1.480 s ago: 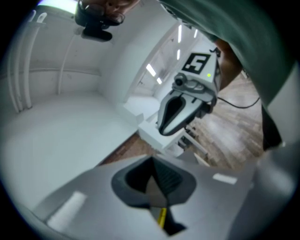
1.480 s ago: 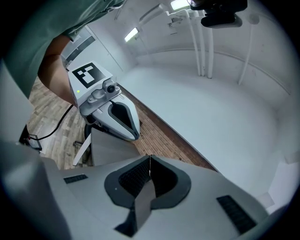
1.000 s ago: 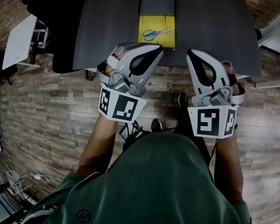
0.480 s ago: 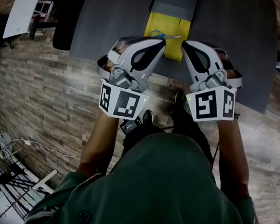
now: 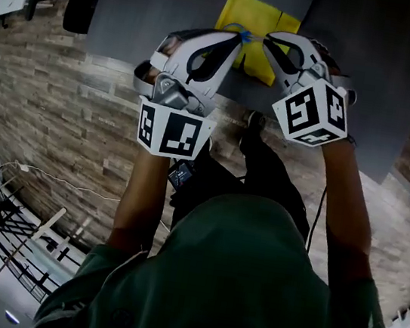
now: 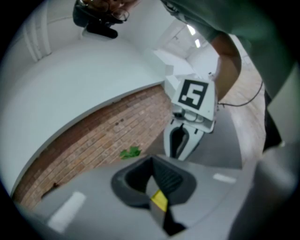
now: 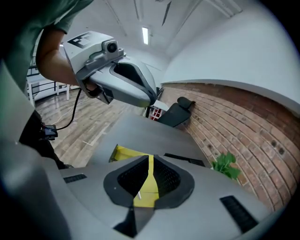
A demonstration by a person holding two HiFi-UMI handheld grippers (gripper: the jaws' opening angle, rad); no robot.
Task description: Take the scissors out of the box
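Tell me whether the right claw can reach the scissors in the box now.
Probably yes: the right claw points at the open yellow box, nothing covers the scissors, but its shut jaws must open.

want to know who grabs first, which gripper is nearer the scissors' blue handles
Left, as far as the head view shows. The left gripper has its tip right beside the scissors handles; the right gripper is slightly further right, over the yellow box.
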